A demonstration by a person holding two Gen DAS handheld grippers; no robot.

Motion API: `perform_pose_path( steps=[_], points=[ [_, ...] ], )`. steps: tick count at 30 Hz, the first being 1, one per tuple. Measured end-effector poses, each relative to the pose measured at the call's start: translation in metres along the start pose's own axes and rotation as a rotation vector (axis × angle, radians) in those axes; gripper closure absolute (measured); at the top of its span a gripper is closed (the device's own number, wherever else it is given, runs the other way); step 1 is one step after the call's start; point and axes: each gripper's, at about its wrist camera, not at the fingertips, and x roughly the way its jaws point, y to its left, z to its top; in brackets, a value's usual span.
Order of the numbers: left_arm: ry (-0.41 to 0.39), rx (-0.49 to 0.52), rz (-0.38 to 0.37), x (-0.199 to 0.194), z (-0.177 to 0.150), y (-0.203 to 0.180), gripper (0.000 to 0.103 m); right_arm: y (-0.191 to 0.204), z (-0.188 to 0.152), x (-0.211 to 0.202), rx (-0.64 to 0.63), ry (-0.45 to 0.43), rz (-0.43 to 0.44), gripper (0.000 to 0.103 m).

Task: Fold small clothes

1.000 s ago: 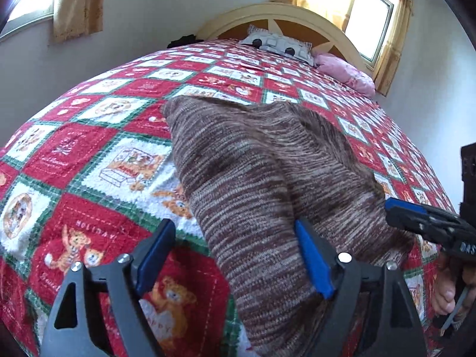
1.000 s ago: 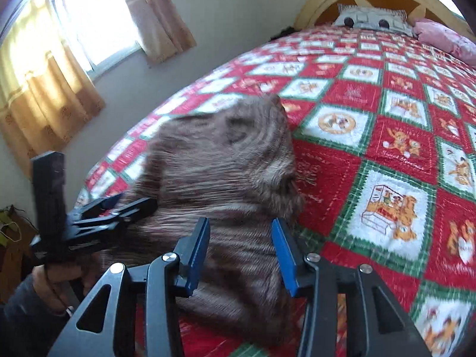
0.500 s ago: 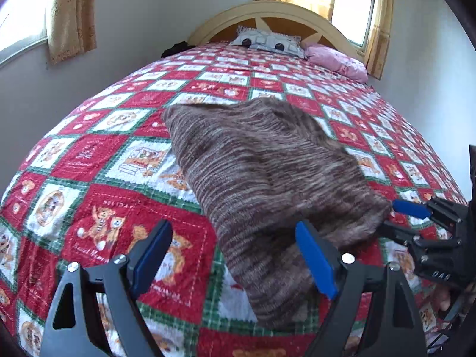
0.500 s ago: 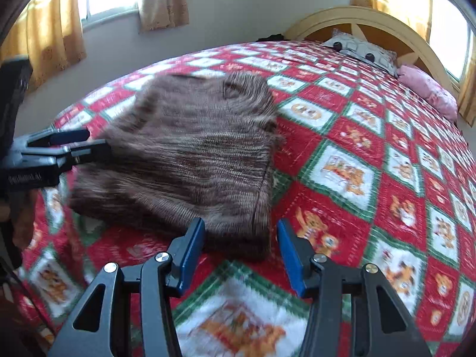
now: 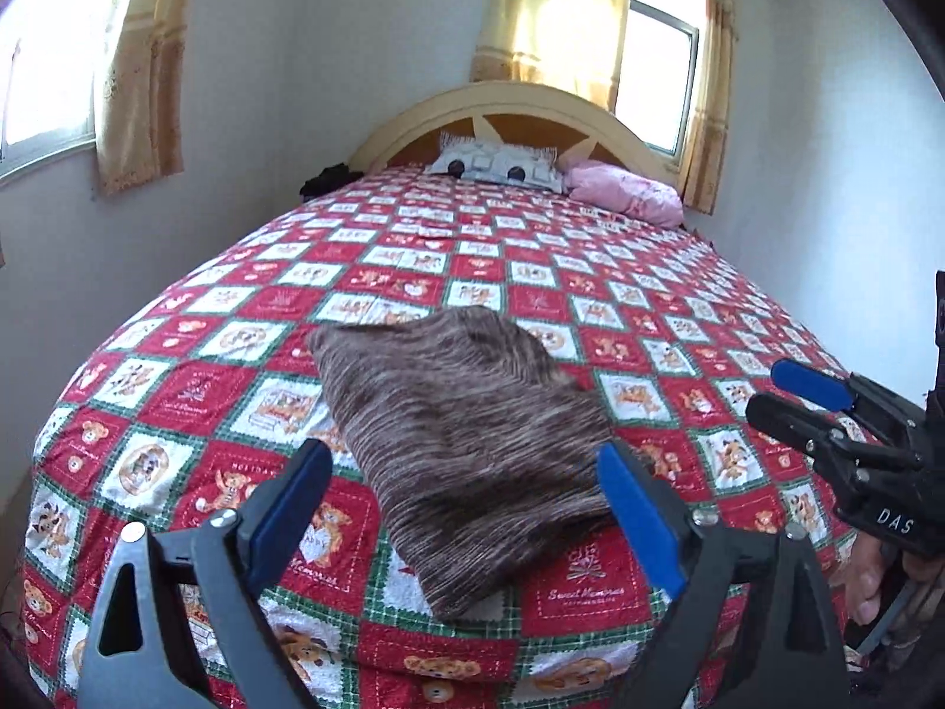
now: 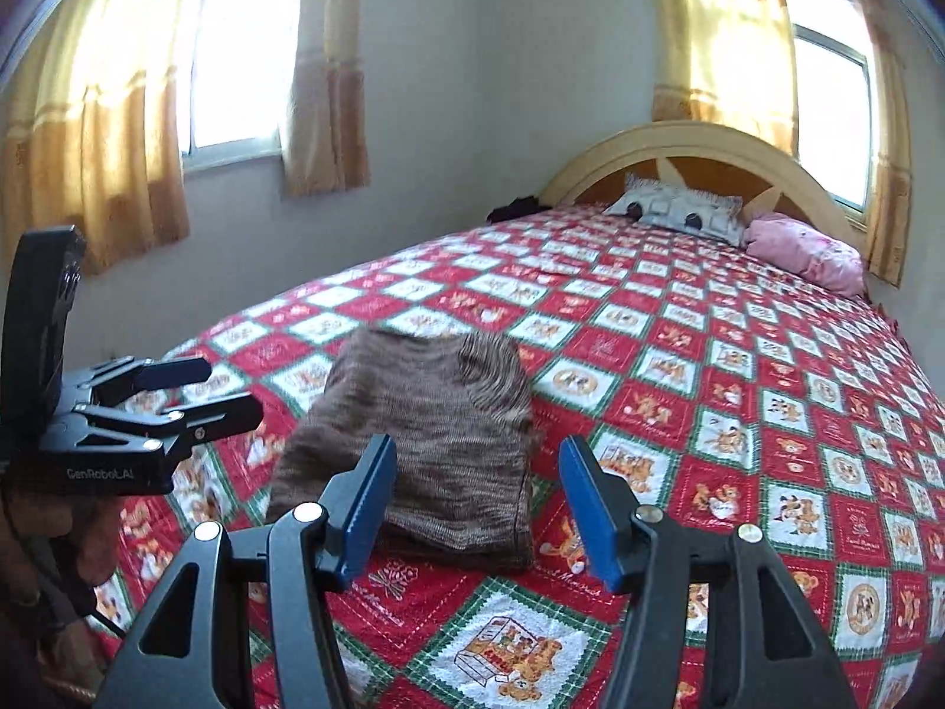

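Black grippers (image 5: 466, 496) with blue pads (image 6: 582, 499), silver screws, white "DAS" lettering

Red patchwork bedspread (image 5: 413, 260), pink pillow (image 5: 626, 192) & grey pillow (image 5: 502, 165) by headboard (image 5: 508, 100)

Bed (image 5: 449, 260): wore a red, white and green teddy-bear cover | near end: a folded brown knit top (image 5: 472, 443) lay flat | far end: a grey pillow (image 5: 502, 165) beside a pink pillow (image 5: 626, 192)
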Motion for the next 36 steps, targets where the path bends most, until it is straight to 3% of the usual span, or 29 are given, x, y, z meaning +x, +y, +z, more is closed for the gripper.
perform_pose_path(
  steps=[24,36],
  points=[
    [-0.023,0.038,0.005,-0.010,0.001,-0.014,0.005,-0.021,0.001,-0.034,0.081,-0.088,-0.046,0.040],
    [-0.055,0.056,0.053,-0.024,0.011,-0.018,0.001,-0.019,0.008,-0.056,0.085,-0.170,-0.055,0.040]
  ],
)
